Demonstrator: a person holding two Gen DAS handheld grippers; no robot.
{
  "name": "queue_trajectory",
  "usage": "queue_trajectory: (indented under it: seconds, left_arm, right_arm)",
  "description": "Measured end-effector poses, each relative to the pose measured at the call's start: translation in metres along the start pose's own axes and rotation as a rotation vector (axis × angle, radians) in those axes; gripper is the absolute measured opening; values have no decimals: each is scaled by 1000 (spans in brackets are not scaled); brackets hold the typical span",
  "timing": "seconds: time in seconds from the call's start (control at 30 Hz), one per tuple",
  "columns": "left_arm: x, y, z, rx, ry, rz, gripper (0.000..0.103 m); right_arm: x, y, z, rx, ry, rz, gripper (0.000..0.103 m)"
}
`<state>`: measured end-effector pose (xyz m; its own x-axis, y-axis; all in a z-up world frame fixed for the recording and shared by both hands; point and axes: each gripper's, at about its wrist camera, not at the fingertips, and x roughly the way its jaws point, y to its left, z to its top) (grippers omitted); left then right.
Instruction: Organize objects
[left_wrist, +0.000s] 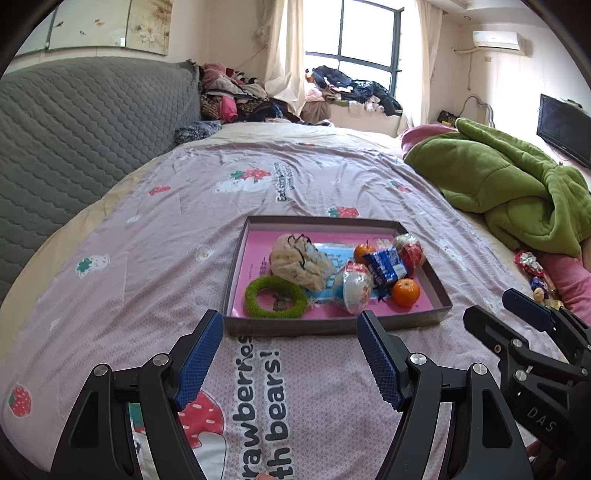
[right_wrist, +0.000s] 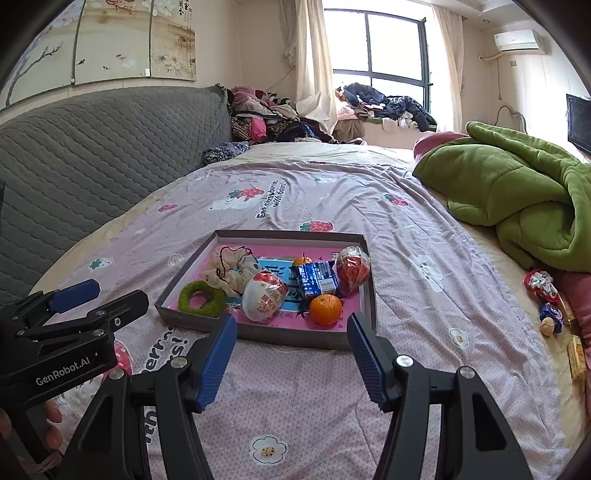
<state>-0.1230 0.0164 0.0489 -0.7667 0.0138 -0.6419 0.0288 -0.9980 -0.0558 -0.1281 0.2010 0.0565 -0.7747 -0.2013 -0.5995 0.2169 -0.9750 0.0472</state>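
A shallow grey box (left_wrist: 332, 325) (right_wrist: 284, 336) with a pink floor lies on the bedspread. Inside it are a green fuzzy ring (left_wrist: 275, 297) (right_wrist: 201, 298), a cream scrunchie (left_wrist: 301, 264) (right_wrist: 231, 275), a white wrapped ball (left_wrist: 352, 286) (right_wrist: 264, 295), a blue packet (left_wrist: 386, 266) (right_wrist: 316, 280), two oranges (left_wrist: 405, 291) (right_wrist: 325, 309) and a red wrapped ball (left_wrist: 410, 253) (right_wrist: 352, 267). My left gripper (left_wrist: 290, 325) hovers open just before the box's near wall. My right gripper (right_wrist: 291, 328) stands open at the near right corner, nothing between its fingers.
Loose snacks (left_wrist: 532, 267) (right_wrist: 546, 291) lie at the bed's right edge beside a green blanket (left_wrist: 517, 188) (right_wrist: 517, 192). A grey quilted headboard (left_wrist: 74, 136) rises on the left. Clothes (left_wrist: 236, 96) pile up by the window.
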Motion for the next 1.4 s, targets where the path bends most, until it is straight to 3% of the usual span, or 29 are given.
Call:
queue_trajectory:
  seconds: [0.7,1.4]
  left_arm:
    - [17,5,-36,-8,51,4,76]
    - [8,13,-80,-5,89,20,76]
  right_arm:
    - [10,-9,-28,28,1,-4,62]
    - [5,-10,-81,57,82,11,62]
